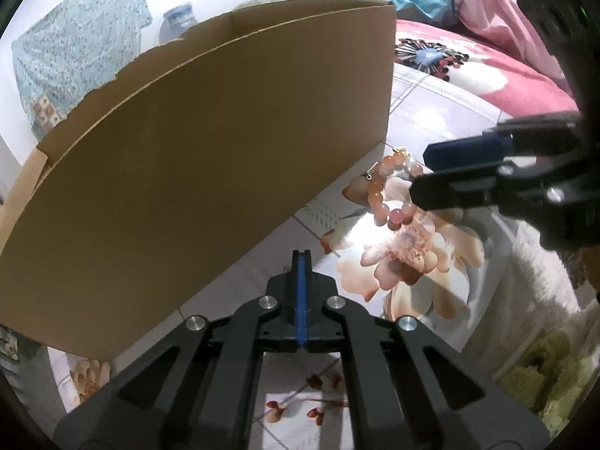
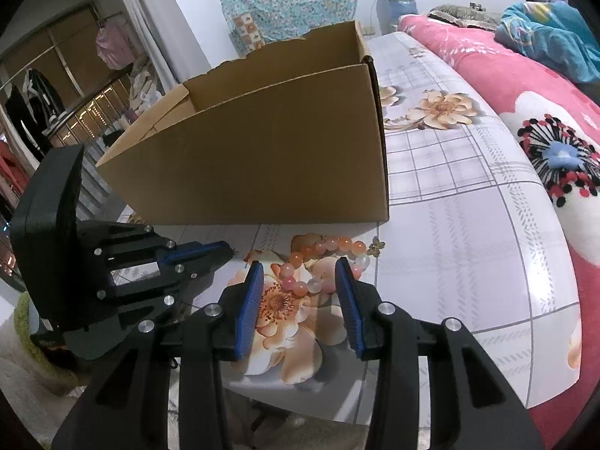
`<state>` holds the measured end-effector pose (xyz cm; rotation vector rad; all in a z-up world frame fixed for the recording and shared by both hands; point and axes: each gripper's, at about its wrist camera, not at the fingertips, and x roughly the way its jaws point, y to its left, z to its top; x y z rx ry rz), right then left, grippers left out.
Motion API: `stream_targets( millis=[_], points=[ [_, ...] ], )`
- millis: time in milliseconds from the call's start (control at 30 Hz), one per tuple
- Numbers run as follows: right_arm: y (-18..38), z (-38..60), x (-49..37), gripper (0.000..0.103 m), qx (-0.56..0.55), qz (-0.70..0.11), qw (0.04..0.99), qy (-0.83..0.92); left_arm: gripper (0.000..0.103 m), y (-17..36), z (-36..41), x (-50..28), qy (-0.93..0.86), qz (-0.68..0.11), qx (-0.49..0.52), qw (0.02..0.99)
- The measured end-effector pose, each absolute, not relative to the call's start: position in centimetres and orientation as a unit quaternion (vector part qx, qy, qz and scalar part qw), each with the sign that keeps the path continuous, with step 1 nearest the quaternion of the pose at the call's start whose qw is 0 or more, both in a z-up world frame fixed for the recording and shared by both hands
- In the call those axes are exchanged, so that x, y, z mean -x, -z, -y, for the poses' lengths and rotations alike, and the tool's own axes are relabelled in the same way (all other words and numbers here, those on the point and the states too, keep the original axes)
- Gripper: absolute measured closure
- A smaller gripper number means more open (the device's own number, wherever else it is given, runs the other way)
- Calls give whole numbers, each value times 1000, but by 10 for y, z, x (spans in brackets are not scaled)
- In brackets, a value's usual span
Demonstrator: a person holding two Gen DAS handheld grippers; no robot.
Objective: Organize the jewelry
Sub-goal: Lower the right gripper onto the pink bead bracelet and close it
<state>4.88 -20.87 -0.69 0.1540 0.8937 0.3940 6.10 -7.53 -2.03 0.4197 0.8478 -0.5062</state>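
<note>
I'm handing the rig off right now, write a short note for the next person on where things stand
Left hand-held gripper: shut, empty, beside the cardboard box.
Right hand-held gripper: open, fingers either side of the bead bracelet, not yet closed on it.
The bracelet lies on the floral bedsheet just in front of the box, with a small gold flower charm at its end.
Done: nothing visibly in the box; its inside is hidden.
Left: close on the bracelet, lift it, and place it in the box.

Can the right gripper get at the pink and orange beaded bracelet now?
Probably yes: the right gripper is open, its fingers either side of the pink and orange beaded bracelet on the floral sheet, with nothing between them.
</note>
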Motion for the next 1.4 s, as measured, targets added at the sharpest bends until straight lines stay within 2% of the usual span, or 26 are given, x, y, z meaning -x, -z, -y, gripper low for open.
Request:
stream_targets(
  millis=[433, 633, 700, 767, 933, 1000, 1067, 1200, 1400],
  points=[
    [-1, 207, -42, 64, -68, -422, 885, -185, 103, -6, 35, -52, 242, -396, -104, 880],
    [-1, 200, -44, 64, -62, -425, 882, -195, 102, 0, 29, -55, 259, -416, -83, 868],
    [-1, 198, -45, 64, -59, -426, 881, -196, 83, 4, 33, -56, 263, -421, -81, 864],
    [-1, 199, -46, 64, -59, -426, 881, -196, 77, 9, 40, -57, 267, -421, -86, 862],
    [1, 201, -49, 64, -60, -428, 881, -194, 80, 21, 53, -66, 259, -429, -103, 859],
    [1, 202, -50, 64, -62, -428, 881, -193, 95, 23, 56, -68, 253, -426, -117, 861],
    [3, 202, -49, 64, -64, -429, 881, -192, 100, 23, 61, -68, 250, -422, -131, 862],
    [5, 204, -50, 64, -69, -428, 881, -190, 103, 23, 66, -64, 255, -414, -152, 861],
    [3, 207, -46, 64, -71, -425, 883, -187, 103, 9, 48, -57, 254, -408, -107, 870]
  ],
)
